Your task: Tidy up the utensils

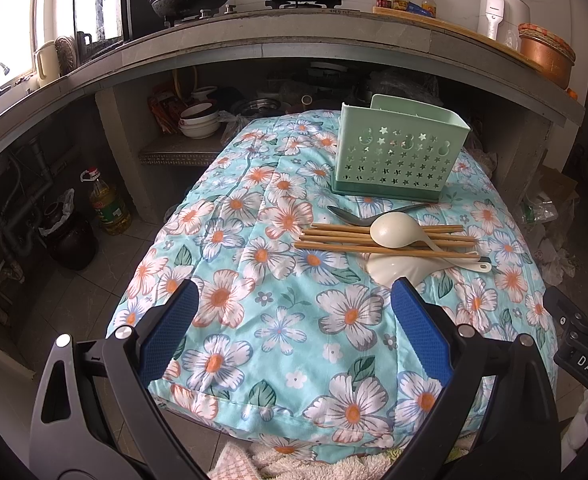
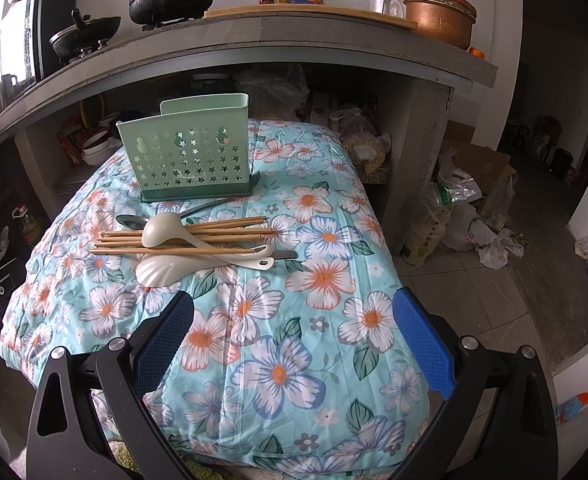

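Left gripper (image 1: pixel 292 296): fingers spread wide, holding nothing, hovering over the floral cloth (image 1: pixel 278 328).
Right gripper (image 2: pixel 294 306): likewise spread and unladen, short of the chopsticks (image 2: pixel 182 236).

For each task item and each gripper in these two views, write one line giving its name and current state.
Green utensil holder: upright on the floral cloth, looks empty.
Chopsticks: lying flat, loosely piled.
Cream ladle: resting across the chopsticks.
Scalloped white spoon: lying partly under the chopsticks.
Metal spoon: lying flat.
Left gripper: open, empty.
Right gripper: open, empty.
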Motion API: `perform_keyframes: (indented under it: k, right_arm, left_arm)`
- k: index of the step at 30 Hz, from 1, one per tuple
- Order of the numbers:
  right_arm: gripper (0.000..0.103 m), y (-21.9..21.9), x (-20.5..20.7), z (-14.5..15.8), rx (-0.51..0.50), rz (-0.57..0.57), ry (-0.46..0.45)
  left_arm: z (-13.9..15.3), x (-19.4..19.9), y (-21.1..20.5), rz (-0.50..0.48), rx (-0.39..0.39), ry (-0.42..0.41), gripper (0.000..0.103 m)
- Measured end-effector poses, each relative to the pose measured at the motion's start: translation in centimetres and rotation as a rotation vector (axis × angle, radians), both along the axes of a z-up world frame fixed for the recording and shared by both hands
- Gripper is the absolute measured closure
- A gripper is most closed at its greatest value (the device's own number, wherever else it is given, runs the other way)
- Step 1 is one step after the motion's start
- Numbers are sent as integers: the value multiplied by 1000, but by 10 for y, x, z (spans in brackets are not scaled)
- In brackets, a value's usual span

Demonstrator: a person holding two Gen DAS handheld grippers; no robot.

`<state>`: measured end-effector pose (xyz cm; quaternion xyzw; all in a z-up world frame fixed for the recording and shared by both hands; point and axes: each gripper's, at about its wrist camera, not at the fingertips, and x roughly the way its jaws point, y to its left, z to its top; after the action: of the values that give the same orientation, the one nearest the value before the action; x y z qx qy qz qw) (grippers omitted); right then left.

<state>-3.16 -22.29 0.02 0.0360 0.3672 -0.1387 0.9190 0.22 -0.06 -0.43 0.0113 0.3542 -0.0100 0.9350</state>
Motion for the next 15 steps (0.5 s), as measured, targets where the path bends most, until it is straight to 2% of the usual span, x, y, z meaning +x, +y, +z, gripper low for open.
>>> perform_keyframes:
  k: [9, 15]
  right_arm:
    - [6, 2, 0, -4, 7, 1, -2]
    - [6, 2, 4, -7, 4, -11, 8]
  left_arm:
    - [-4, 1, 3, 3, 3, 9, 10]
    - [-13, 9, 5, -6, -6, 47, 10]
